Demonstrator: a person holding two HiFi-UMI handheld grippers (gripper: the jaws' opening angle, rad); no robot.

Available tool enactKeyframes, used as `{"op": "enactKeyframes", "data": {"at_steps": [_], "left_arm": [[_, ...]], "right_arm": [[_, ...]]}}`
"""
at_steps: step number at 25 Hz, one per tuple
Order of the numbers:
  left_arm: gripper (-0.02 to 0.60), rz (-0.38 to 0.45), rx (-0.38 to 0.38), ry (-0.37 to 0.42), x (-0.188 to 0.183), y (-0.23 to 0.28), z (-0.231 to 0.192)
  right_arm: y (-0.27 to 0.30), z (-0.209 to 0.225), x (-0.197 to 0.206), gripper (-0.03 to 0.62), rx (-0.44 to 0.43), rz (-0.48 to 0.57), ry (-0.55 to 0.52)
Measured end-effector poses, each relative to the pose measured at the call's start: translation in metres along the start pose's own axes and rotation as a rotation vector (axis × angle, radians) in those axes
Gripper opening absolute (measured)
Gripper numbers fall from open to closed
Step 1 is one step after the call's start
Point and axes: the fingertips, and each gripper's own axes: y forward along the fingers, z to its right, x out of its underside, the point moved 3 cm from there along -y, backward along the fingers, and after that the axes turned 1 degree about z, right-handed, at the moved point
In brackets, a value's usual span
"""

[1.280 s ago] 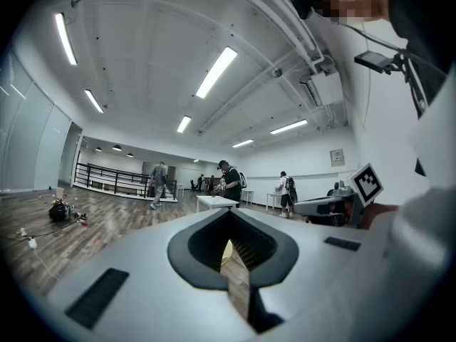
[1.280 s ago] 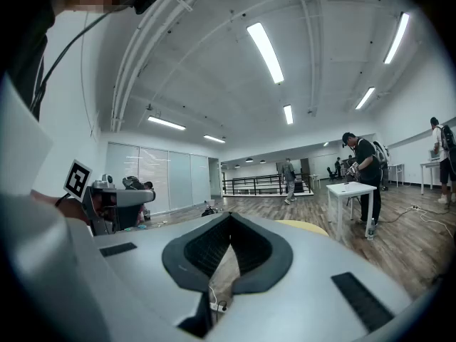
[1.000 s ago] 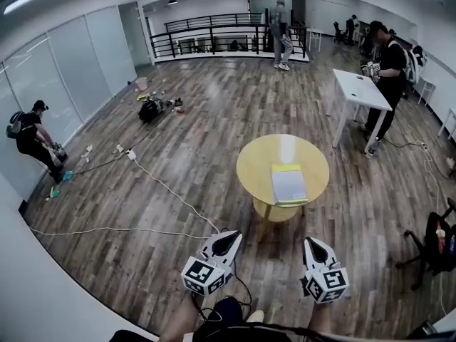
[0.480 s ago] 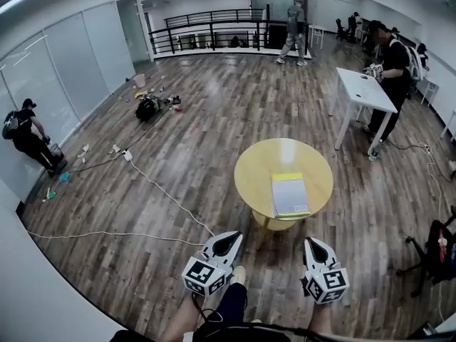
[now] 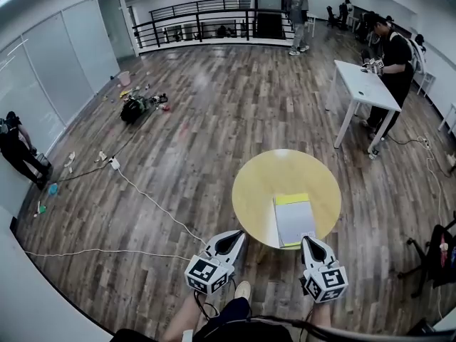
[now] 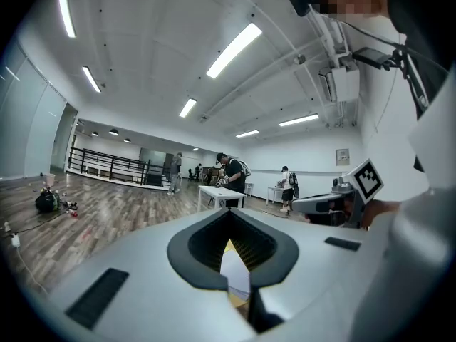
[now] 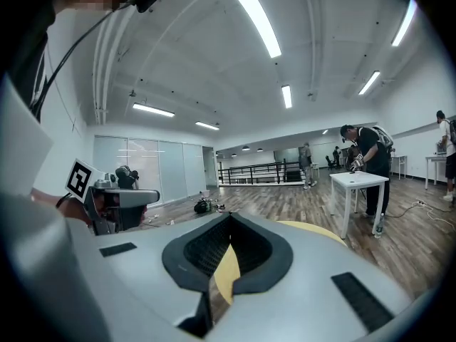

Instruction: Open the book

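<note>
1. Wood floor fills this big room, and both grippers hang low over it, at the near side of the round yellow table.
2. Left gripper: its jaws are pressed together with nothing in them. It points at the table's near left edge.
3. Right gripper: its jaws are pressed together too, and they hold nothing. Its tip is right at the table's near edge.
4. The book lies flat and closed on the near right part of the table, just past the right gripper. A yellow strip shows along its far end.
5. Nothing has touched the book yet, so I think the job is only starting.
6. What could go wrong:
   - Closed jaws cannot pinch the cover. They need to open first.
   - A push from the side could slide the book along the smooth top, or off the near edge.
   - A deep grab could lift many pages and not just the cover.
   - A white cable lies on the floor left of the table. A foot could catch on it.
</note>
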Motion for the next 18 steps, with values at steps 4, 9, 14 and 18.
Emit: {"op": "enactKeyframes", "data": {"at_steps": [4, 9, 14, 18], "left_arm": [[-0.005, -0.013, 0.029, -0.012, -0.001, 0.034, -0.036], [-0.005, -0.026, 0.054, -0.038, 0.000, 0.063, -0.053], [-0.005, -0.044, 0.059, -0.044, 0.009, 0.086, -0.057], [-0.005, -0.058, 0.032, -0.058, 0.016, 0.088, -0.060]], "right_arm": [[0.042, 0.014, -0.013, 0.003, 0.025, 0.001, 0.000], [0.067, 0.031, -0.021, 0.003, 0.044, -0.016, -0.004], [0.088, 0.051, -0.018, 0.003, 0.034, -0.035, -0.012], [0.093, 0.053, -0.014, 0.003, 0.011, -0.053, -0.011]]}}
